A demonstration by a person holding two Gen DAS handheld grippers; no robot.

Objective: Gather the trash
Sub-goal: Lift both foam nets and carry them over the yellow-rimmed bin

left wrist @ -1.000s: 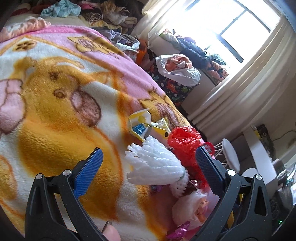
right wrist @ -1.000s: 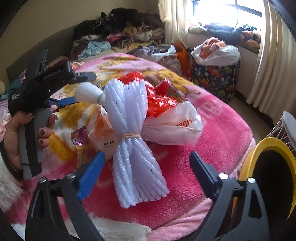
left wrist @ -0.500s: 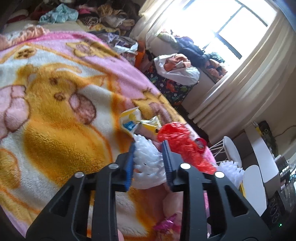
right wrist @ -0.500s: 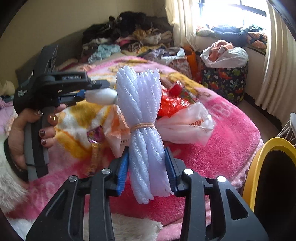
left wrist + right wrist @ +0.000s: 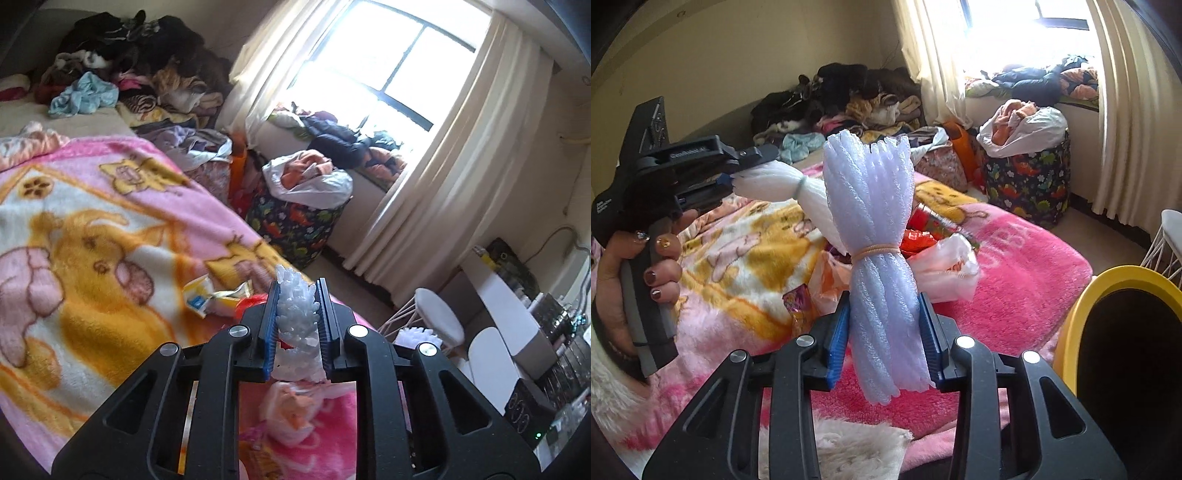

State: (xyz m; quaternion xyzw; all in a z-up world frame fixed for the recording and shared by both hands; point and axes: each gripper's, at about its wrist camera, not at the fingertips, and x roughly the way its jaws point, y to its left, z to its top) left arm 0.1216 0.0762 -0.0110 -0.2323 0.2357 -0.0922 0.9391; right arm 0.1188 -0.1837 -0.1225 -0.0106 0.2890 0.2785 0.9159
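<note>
With both foam bundles lifted clear of the bed (image 5: 1015, 266), the yellow bin (image 5: 1082, 295) lies just right of the right gripper (image 5: 884, 332), which clamps its upright foam net bundle (image 5: 875, 206). The left gripper (image 5: 297, 325), farther off, pinches a second white foam bundle (image 5: 295, 314). Only the right wrist view shows the bin.

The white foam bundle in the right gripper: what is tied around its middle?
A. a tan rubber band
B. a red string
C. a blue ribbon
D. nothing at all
A: a tan rubber band cinches the middle of the white foam bundle, which stands pinched between the pads of the right gripper.
</note>
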